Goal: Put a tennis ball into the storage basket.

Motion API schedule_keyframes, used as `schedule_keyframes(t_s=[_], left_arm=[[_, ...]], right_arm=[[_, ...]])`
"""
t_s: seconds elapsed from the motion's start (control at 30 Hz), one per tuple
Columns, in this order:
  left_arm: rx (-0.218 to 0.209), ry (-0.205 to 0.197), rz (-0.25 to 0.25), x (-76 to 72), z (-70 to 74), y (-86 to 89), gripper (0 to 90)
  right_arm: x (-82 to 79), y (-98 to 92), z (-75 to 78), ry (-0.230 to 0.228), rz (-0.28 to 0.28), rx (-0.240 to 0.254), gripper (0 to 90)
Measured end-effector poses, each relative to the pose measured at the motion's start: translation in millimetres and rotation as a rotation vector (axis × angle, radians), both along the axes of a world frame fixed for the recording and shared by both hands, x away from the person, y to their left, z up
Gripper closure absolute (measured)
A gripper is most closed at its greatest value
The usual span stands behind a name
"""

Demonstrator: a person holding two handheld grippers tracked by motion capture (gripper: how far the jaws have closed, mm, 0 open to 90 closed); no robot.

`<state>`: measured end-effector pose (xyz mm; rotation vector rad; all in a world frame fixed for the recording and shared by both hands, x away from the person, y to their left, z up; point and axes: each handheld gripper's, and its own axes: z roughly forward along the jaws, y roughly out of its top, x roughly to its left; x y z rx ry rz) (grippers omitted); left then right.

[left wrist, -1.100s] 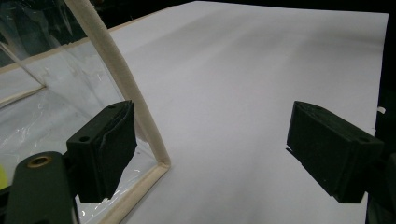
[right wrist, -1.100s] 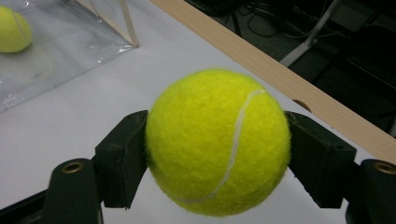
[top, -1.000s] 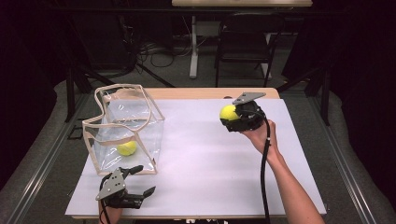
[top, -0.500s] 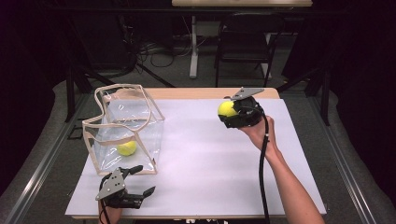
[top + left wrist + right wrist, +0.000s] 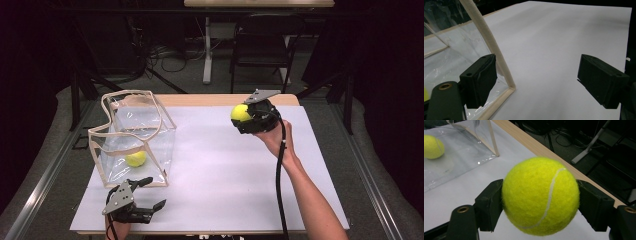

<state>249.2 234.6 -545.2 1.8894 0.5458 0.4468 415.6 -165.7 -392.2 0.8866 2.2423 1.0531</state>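
Observation:
My right gripper (image 5: 245, 116) is shut on a yellow tennis ball (image 5: 240, 112) and holds it up over the far middle of the white table top (image 5: 225, 165). In the right gripper view the ball (image 5: 540, 195) sits squeezed between both black pads. A clear plastic bag with cream trim (image 5: 131, 137) stands open at the left, with a second tennis ball (image 5: 135, 159) lying inside it. My left gripper (image 5: 152, 195) rests open at the near left edge, just in front of the bag's near corner (image 5: 509, 87), nothing between its jaws.
The table's wooden far edge (image 5: 210, 100) shows behind the white sheet. Beyond it stand a dark chair (image 5: 262, 45) and a table leg with cables on the floor. Metal rails run along both sides of the table.
The right gripper has drifted slightly toward the left and far side with the ball still in it. The left gripper has not moved.

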Motion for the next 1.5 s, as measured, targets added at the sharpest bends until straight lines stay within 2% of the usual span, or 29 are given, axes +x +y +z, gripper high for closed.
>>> schedule_keyframes(t_s=[1.5], left_arm=[[0.000, 0.000, -0.003, 0.4, -0.2, 0.2, 15.8]], right_arm=[[11.2, 45.6, 24.0, -0.027, 0.087, -0.021, 26.0]])
